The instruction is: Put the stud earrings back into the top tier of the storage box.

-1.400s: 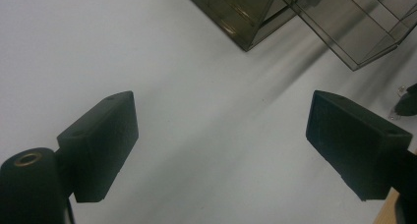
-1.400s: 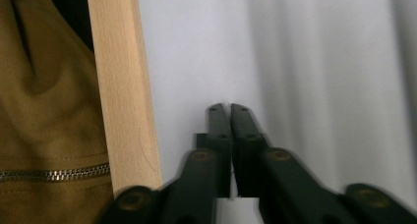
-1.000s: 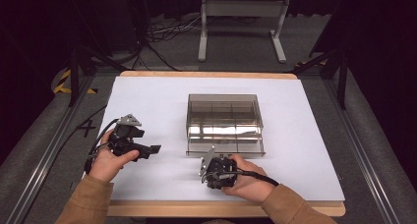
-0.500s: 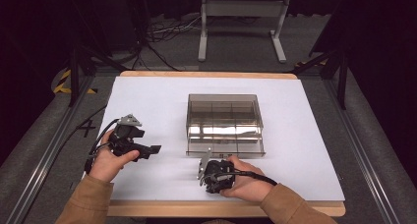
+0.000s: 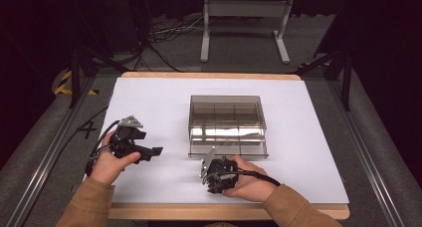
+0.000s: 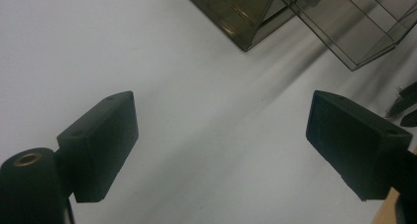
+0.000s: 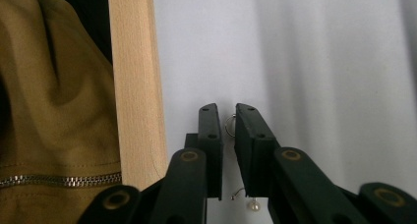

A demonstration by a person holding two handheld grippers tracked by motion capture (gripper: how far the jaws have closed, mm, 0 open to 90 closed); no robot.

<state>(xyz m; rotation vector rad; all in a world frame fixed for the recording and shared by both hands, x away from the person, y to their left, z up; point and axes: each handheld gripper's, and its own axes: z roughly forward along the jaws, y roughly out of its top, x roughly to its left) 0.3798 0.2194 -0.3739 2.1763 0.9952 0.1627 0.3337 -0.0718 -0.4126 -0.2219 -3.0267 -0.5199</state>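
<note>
1. The white bench (image 5: 149, 102) has a pale wooden edge; that edge runs along the bottom of the high view and stands upright at left of centre in the right gripper view.
2. A smoky clear box (image 5: 226, 125) with inner compartments sits at centre frame in the high view. In the left gripper view its corner shows at the top of the frame, and it appears to have a tray or lid part jutting out at upper right.
3. My left gripper (image 5: 152, 152) is at lower left of the high view, held in my left hand (image 5: 107, 162), well apart from the box. Its fingers (image 6: 105, 140) are spread wide with bare bench between them.
4. My right gripper (image 7: 227, 118) is at lower centre of the high view, held in my right hand (image 5: 246, 179), just below the front of the box.
5. Its fingers are nearly pressed together, pinching a thin wire earring (image 7: 230, 126). A small ring of wire shows between the tips, near centre frame.
6. The earring's pearl bead (image 7: 253, 205) hangs at the bottom centre of the right gripper view, below the fingers.
7. A tan sleeve (image 7: 49, 111) with a zip occupies the left of that view.
</note>
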